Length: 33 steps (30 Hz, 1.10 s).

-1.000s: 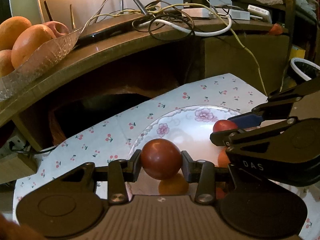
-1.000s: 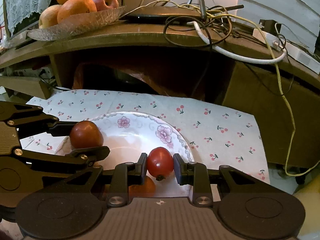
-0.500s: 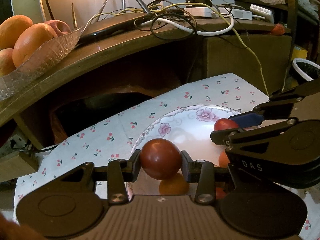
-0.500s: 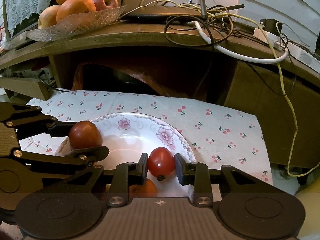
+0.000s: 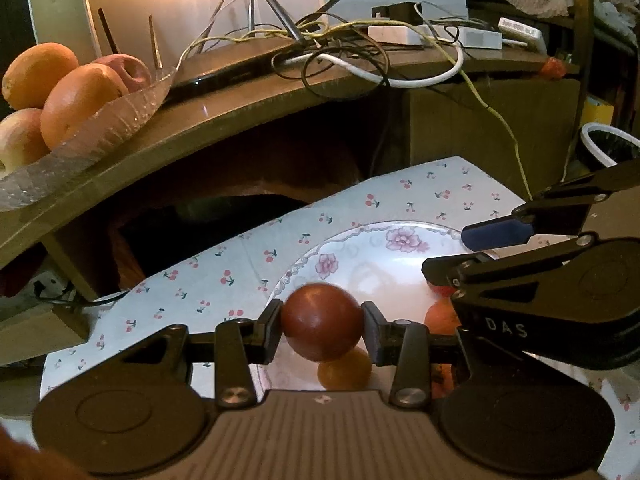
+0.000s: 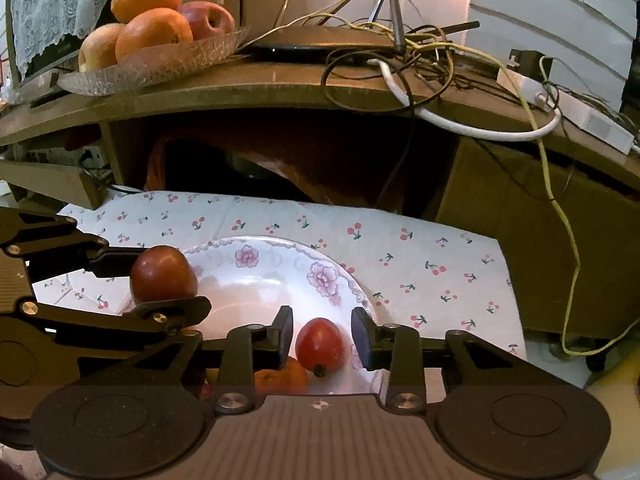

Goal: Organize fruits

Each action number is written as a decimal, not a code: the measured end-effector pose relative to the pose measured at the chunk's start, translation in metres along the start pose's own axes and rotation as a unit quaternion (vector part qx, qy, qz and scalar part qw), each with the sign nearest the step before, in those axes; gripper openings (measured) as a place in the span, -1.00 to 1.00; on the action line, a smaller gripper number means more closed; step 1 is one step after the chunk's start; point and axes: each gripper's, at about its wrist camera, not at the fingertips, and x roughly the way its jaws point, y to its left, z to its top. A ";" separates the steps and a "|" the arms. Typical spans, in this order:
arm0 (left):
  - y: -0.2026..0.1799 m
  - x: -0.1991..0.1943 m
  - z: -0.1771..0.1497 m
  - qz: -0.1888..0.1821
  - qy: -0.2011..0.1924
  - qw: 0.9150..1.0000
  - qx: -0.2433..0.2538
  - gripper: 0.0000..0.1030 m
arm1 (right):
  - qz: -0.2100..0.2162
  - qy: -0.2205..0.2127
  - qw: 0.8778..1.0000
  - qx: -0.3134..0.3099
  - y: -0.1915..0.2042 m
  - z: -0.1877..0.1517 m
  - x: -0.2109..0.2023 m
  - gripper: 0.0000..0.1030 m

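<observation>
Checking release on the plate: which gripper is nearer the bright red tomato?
Right. The right gripper straddles the bright red tomato, its jaws just opened and clear of it. The left gripper sits off to the side, shut on the dark red tomato.

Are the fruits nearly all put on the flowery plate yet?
Partly. Small orange fruits already lie on the plate. The right gripper has just been opening its jaws; its red tomato sits loose between them over the plate. The left gripper is shut on a darker tomato, not yet put down.
</observation>
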 end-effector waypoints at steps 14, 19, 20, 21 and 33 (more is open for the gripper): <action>-0.003 -0.024 0.000 -0.002 -0.014 1.000 -0.003 -0.05 | 0.000 -0.010 1.000 0.008 -0.004 -0.002 -0.023 -0.18; -0.002 -0.027 -0.002 -0.008 -0.013 1.000 -0.008 -0.04 | 0.001 -0.014 1.000 0.009 -0.004 -0.004 -0.028 -0.12; -0.001 -0.028 -0.002 -0.007 -0.013 1.000 -0.009 -0.04 | 0.003 -0.014 1.000 0.009 -0.005 -0.005 -0.028 -0.11; 0.000 -0.029 -0.003 -0.005 -0.013 1.000 -0.009 -0.04 | 0.003 -0.014 1.000 0.010 -0.006 -0.005 -0.028 -0.10; 0.001 -0.044 -0.010 0.002 -0.017 1.000 -0.017 0.08 | 0.000 -0.021 0.999 0.035 -0.012 -0.007 -0.041 -0.09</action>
